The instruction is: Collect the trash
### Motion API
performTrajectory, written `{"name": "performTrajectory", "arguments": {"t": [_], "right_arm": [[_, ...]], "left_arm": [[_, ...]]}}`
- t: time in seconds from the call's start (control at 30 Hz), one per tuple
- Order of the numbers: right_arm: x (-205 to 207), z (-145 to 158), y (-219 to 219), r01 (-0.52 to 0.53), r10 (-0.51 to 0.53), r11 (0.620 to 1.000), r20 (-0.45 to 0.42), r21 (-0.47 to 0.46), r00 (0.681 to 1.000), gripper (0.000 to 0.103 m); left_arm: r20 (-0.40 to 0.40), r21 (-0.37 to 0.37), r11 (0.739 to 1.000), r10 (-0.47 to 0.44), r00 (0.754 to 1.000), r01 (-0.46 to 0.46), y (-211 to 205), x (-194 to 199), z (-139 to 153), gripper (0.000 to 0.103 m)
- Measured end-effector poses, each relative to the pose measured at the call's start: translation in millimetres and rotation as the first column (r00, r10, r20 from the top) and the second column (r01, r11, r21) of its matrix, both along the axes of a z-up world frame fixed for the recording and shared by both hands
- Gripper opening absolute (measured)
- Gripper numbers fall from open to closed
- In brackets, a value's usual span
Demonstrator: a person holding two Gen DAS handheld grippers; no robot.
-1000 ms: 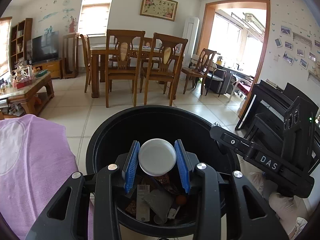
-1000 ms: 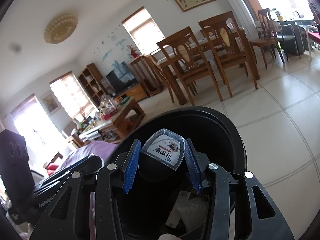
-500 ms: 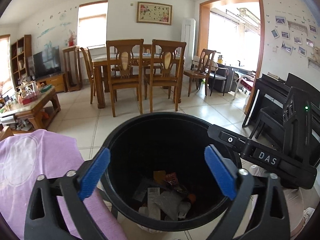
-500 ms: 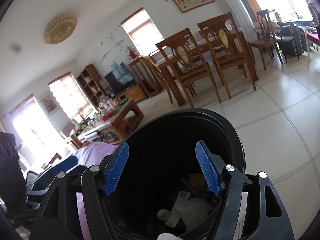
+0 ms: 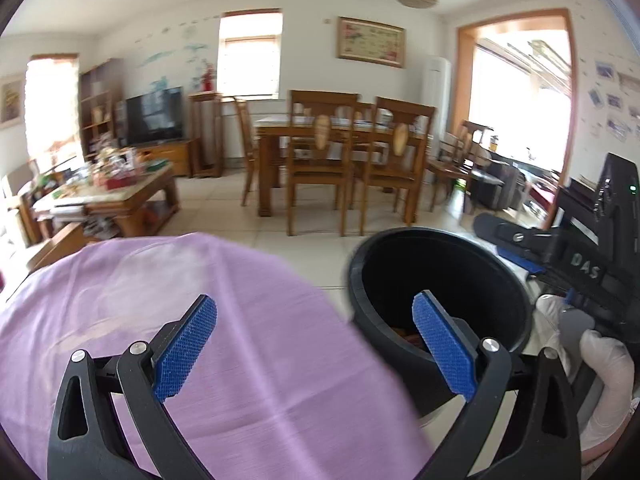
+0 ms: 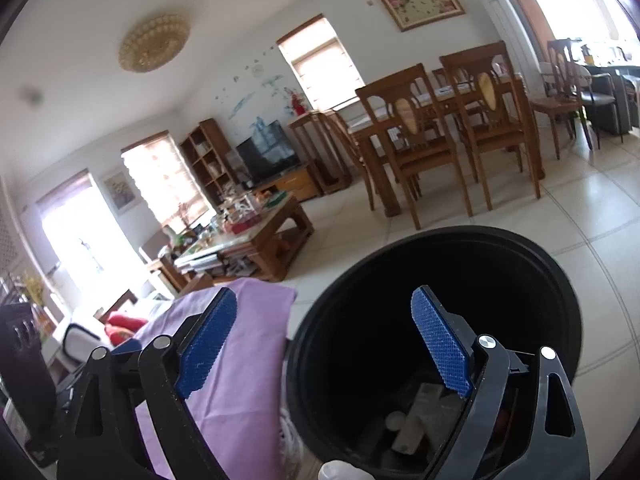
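Now both tools are empty: the left gripper (image 5: 314, 344) stands with its blue pads spread wide over the purple cloth (image 5: 240, 320), and the right gripper (image 6: 324, 344) gapes just as wide, straddling the near rim of the black trash bin (image 6: 560, 300). Inside the bin lie crumpled wrappers and scraps (image 6: 420, 412). No loose trash shows on the cloth beside the bin. A risk, as I judge it: the right finger inside the rim could catch and tip the bin.
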State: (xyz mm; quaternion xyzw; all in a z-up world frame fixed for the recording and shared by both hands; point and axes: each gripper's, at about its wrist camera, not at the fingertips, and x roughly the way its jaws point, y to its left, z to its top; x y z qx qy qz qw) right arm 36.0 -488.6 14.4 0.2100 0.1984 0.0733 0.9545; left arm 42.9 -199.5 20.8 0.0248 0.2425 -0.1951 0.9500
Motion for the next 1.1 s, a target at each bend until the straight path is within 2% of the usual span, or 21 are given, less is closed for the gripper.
{"name": "performTrajectory", "arguments": {"t": [0.13,0.17,0.3,0.43,0.57,0.73,0.83,1.0,1.1], "right_arm": [[15,11,75,-0.098,0.099,0.994,0.015,-0.044,0.995,0.095],[19,13,95,-0.117,0.118,0.992,0.02,-0.056,0.993,0.098],[31,19,184,-0.181,0.19,0.974,0.056,-0.133,0.98,0.098],[38,17,258,-0.208,0.237,0.952,0.112,-0.226,0.965,0.098],[42,12,312,-0.229,0.287,0.931,0.182,-0.286,0.94,0.098],[41,3,335,-0.259,0.343,0.899,0.201,-0.353,0.918,0.098],[37,3,333,-0.267,0.352,0.902,0.22,-0.339,0.91,0.098],[30,4,326,-0.263,0.358,0.899,0.239,-0.351,0.903,0.098],[32,2,327,-0.282,0.376,0.888,0.22,-0.364,0.9,0.098]], "left_arm": [[0.015,-0.021,0.986,0.164,0.986,-0.164,72,-6,2,0.098],[0.031,-0.018,0.974,0.224,0.974,-0.224,95,-10,1,0.098],[0.07,0.001,0.917,0.399,0.914,-0.4,155,-22,2,0.098],[0.082,-0.016,0.86,0.509,0.857,-0.51,205,-28,2,0.098],[0.092,-0.017,0.818,0.573,0.814,-0.575,233,-32,1,0.098],[0.086,-0.054,0.8,0.6,0.795,-0.598,256,-42,0,0.098],[0.071,-0.065,0.794,0.608,0.791,-0.604,260,-45,0,0.098],[0.086,-0.058,0.771,0.637,0.766,-0.634,260,-47,-1,0.098],[0.1,-0.055,0.776,0.631,0.769,-0.629,258,-49,0,0.098]]}}
